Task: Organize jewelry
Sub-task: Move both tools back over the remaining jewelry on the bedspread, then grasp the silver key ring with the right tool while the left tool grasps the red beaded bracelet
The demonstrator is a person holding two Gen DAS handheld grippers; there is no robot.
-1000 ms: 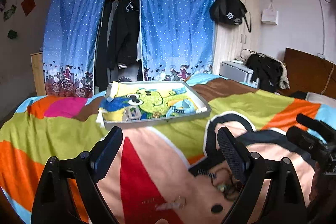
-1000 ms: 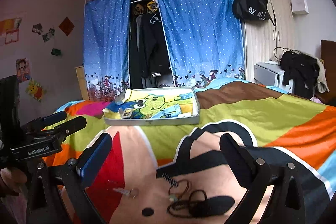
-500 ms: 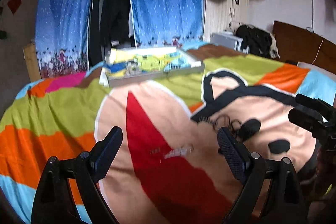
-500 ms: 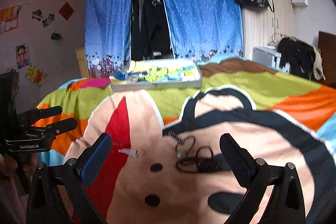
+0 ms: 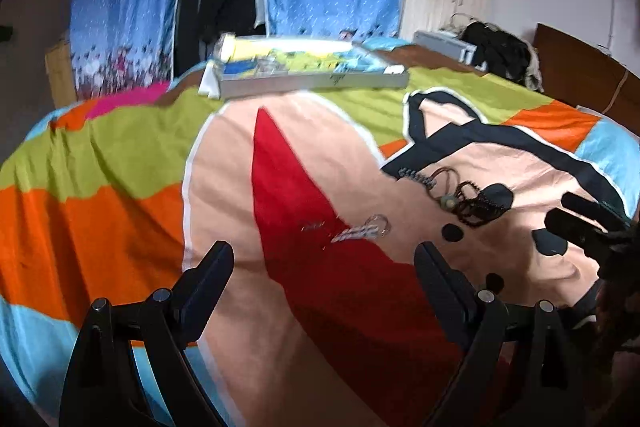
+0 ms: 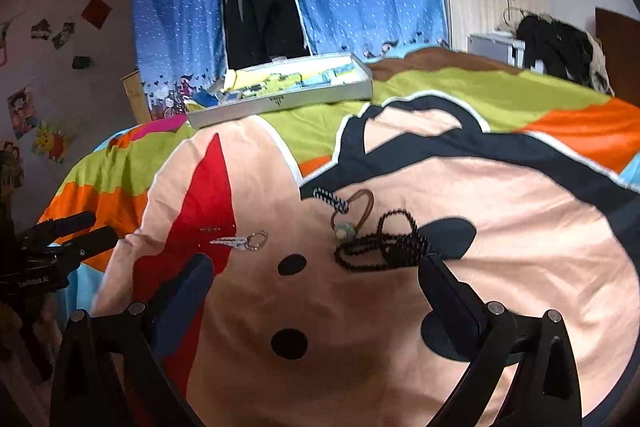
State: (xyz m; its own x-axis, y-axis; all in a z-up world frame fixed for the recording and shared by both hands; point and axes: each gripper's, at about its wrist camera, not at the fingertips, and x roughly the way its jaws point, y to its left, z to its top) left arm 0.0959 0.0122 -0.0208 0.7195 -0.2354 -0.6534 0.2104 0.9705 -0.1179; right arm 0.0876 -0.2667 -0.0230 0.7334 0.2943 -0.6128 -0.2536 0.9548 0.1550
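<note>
Fingers (image 5: 212, 267) of both grippers stand apart, empty, above the bed (image 6: 400, 307). Black beads (image 6: 384, 243) lie beside a keyring (image 6: 244, 242).

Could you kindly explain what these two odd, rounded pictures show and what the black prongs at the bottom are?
Each picture comes from a wide-angle camera on a hand-held two-finger gripper. The left gripper and right gripper are both open, holding nothing. Each view also catches the other gripper at its edge. Below lies a colourful cartoon bedspread. On it are a black bead necklace, a brown cord loop with a pale pendant and a small silvery keyring-like piece. Farther back sits a shallow grey tray.
</note>
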